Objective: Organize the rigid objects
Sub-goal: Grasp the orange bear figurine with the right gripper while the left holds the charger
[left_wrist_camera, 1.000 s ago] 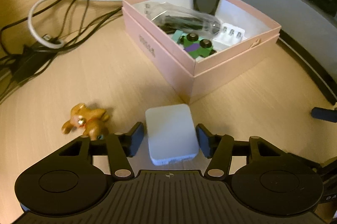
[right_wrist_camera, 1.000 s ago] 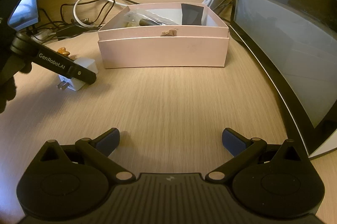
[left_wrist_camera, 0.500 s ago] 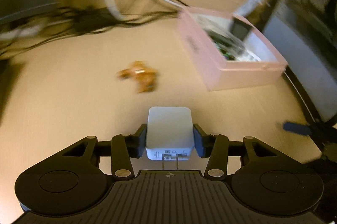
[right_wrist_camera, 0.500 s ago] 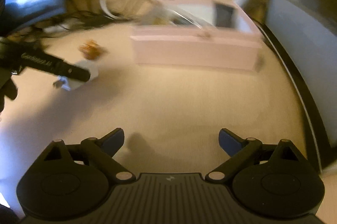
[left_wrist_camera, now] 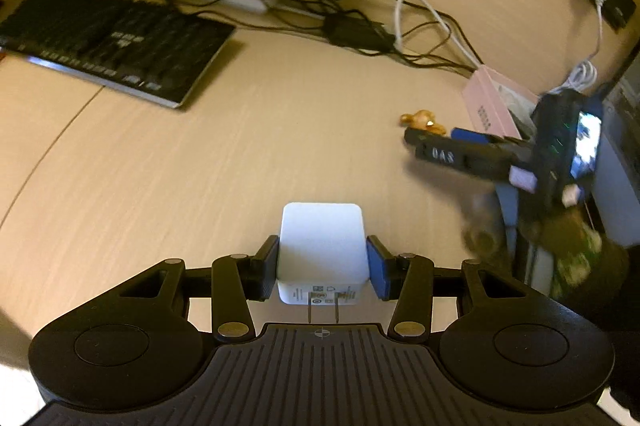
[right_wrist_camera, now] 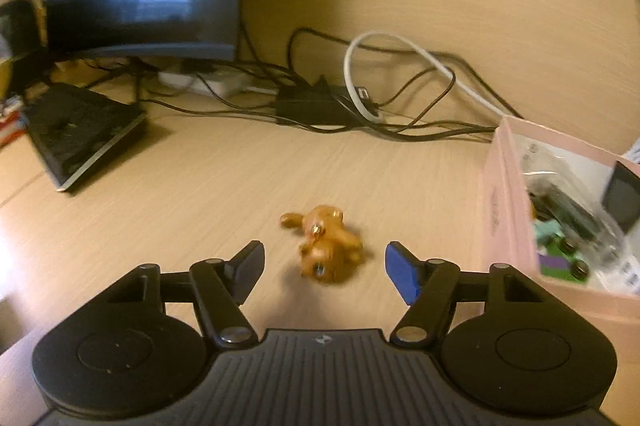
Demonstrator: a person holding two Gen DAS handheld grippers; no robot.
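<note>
While held firmly between the jaws of the left gripper (left_wrist_camera: 322, 268), white charger (left_wrist_camera: 321, 250) lifted off the tabletop (left_wrist_camera: 200, 165). Right gripper (right_wrist_camera: 324, 262) closing, jaws not yet touching the orange figurine (right_wrist_camera: 326, 246). Farther right, pink box (right_wrist_camera: 504, 209) partly filled; both items left to store.

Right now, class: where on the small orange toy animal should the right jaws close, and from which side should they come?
Probably across the rounded body of the toy animal, coming from the near side. It lies on its side on the desk between the open jaws of the right gripper, which have just been closing; its thin limbs look too slight to pinch.
</note>
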